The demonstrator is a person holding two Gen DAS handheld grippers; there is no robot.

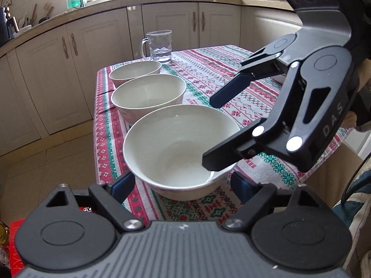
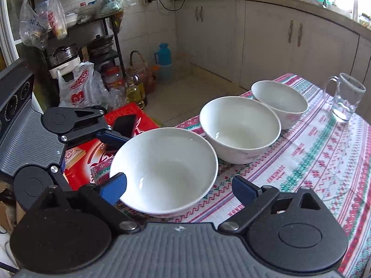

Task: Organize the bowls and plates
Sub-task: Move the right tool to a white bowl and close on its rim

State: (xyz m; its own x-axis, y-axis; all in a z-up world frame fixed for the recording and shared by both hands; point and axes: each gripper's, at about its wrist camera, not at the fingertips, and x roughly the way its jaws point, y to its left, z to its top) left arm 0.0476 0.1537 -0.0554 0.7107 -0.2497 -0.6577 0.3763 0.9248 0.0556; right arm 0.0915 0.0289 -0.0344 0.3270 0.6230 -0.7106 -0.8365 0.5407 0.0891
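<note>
Three white bowls stand in a row on the patterned tablecloth. The nearest bowl (image 1: 176,153) also shows in the right wrist view (image 2: 162,169). Behind it stand the middle bowl (image 1: 148,95) (image 2: 238,127) and the far bowl (image 1: 135,70) (image 2: 280,102). My left gripper (image 1: 183,188) is open, its fingers on either side of the nearest bowl's base; it also shows in the right wrist view (image 2: 116,148). My right gripper (image 2: 178,188) is open around the nearest bowl from the other side; in the left wrist view it (image 1: 208,132) reaches over the bowl's rim.
A glass mug (image 1: 160,46) (image 2: 345,97) with a little water stands beyond the far bowl. The tablecloth (image 1: 231,74) (image 2: 313,153) covers a small table. A red box (image 2: 92,148) and bottles lie left of the table. Kitchen cabinets (image 1: 88,69) line the back.
</note>
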